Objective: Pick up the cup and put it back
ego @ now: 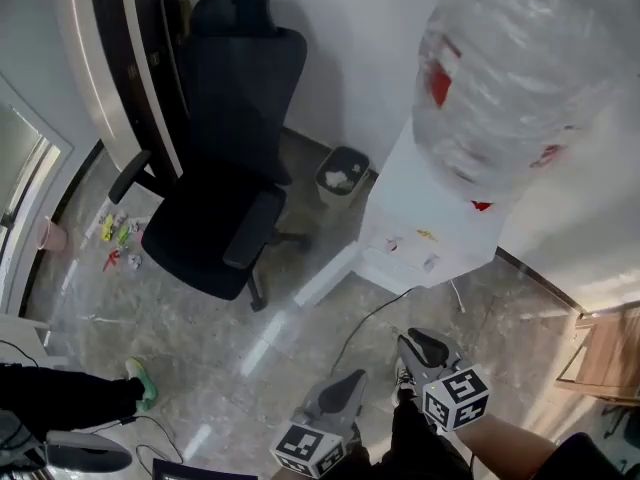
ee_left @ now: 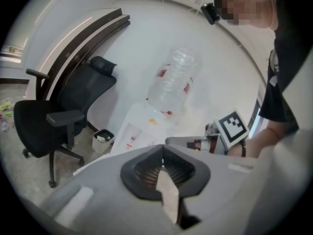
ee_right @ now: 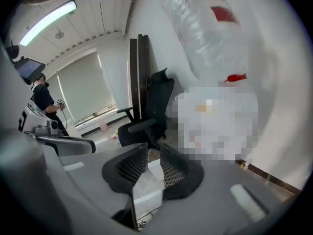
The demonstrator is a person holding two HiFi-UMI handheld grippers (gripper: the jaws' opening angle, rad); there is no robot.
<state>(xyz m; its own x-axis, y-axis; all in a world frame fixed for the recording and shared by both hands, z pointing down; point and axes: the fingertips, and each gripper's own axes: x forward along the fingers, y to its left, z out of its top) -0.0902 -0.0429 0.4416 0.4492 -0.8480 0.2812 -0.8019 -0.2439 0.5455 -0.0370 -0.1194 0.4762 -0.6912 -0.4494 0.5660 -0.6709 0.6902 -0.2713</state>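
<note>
With no cup being seen near the water dispenser, left gripper shut empty, right gripper narrowly parted and empty, a search is probably being called for first.

- The water dispenser and its big bottle fill the far right, hard against the wall.
- An office chair blocks the left middle, and a waste bin stands in the gap between the two (a narrow way through).
- Near, ahead of the left tool and right tool, the floor lies open, crossed only by a thin cable.
</note>
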